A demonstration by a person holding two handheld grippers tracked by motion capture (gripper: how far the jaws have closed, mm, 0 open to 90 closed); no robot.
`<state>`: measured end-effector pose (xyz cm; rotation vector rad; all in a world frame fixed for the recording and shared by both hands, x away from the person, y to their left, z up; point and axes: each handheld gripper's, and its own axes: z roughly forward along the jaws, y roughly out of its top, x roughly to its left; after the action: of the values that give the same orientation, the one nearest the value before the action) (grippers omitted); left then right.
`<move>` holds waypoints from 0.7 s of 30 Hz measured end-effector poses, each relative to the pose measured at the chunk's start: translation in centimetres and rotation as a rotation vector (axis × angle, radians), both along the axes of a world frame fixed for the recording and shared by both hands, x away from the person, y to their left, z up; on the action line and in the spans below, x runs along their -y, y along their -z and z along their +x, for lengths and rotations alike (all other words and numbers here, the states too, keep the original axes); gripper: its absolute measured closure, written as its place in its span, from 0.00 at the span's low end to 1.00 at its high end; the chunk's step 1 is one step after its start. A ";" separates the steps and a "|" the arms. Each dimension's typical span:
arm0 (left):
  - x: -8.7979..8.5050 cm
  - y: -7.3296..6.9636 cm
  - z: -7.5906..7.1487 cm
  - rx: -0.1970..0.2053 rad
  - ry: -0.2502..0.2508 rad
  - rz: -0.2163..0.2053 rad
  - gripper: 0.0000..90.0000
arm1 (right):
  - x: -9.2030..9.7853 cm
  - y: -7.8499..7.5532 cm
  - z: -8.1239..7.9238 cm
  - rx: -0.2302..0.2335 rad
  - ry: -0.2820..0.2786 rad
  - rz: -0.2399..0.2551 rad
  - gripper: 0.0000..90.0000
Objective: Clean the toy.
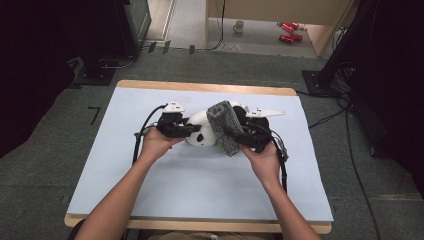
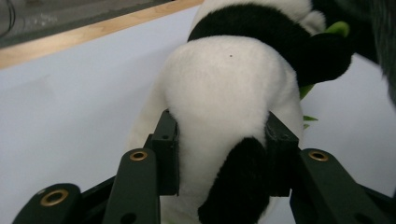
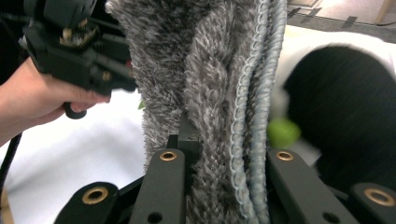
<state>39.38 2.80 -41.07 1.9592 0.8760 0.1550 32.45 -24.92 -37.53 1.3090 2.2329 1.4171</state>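
Mid-desk (image 1: pixel 150 200), my left gripper (image 2: pixel 223 140) clamps the plush panda (image 2: pixel 233 84), which lies across the pale blue surface between both hands. My right gripper (image 3: pixel 224 154) pinches a fuzzy grey cloth (image 3: pixel 205 70) with corded edging, draped front-to-back over the soft toy.

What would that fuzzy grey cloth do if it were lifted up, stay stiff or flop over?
Probably flop: the grey cloth already drapes in soft folds over the panda toy. It looks light and fluffy, so likely easy to lift. Its fuzzy pile should grip rather than slip between the jaws of the right gripper, which are closed on it.
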 end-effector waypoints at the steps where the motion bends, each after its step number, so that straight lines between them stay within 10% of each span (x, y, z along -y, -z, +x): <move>1: -0.3 -0.3 -0.4 -0.017 -0.038 -0.034 0.66 | -0.2 0.0 -0.1 -0.003 -0.005 -0.001 0.85; 5: 0.3 -1.0 -2.8 0.005 -0.075 -0.036 0.66 | -0.5 0.3 0.0 -0.010 -0.007 -0.022 0.85; 10: 1.7 -0.3 -5.2 -0.070 -0.078 -0.057 0.63 | 0.7 1.5 0.8 -0.034 0.009 -0.033 0.85; 21: 1.2 -0.1 -5.6 -0.029 0.023 -0.064 0.44 | 2.6 2.4 1.8 -0.039 0.003 -0.049 0.86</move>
<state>33.78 1.65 -40.96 1.9151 0.8671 0.0842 34.23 -27.55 -39.97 1.3352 2.2742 1.3380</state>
